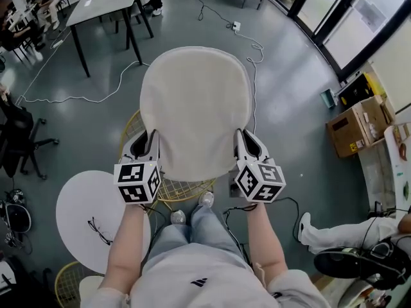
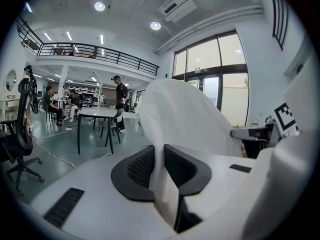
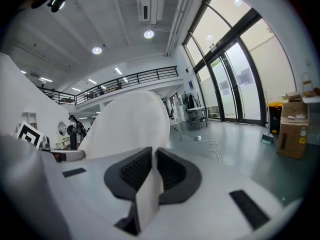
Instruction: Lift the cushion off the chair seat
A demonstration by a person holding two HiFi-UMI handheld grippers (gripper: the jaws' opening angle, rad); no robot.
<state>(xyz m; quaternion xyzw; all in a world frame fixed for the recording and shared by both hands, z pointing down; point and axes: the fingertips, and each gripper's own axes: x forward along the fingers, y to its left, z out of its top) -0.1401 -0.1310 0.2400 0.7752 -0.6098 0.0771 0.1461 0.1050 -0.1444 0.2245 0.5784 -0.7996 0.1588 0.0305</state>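
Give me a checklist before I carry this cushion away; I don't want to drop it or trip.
1. Left gripper shut on the cushion's edge: ok.
2. Right gripper shut on the opposite edge: ok.
3. Grips level with each other: ok.
4. Cushion clear of the yellow wire chair: cannot tell; it hides the seat.
5. Floor ahead free: not ok, a white cable lies beyond the chair.

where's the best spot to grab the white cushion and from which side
Grip the cushion by its thin edge, low on its left and right sides, coming from the person's side. It is wide and flat, so one pinch per side should keep it level. The left tongs and right tongs are each shut on that edge now, above the yellow wire chair.
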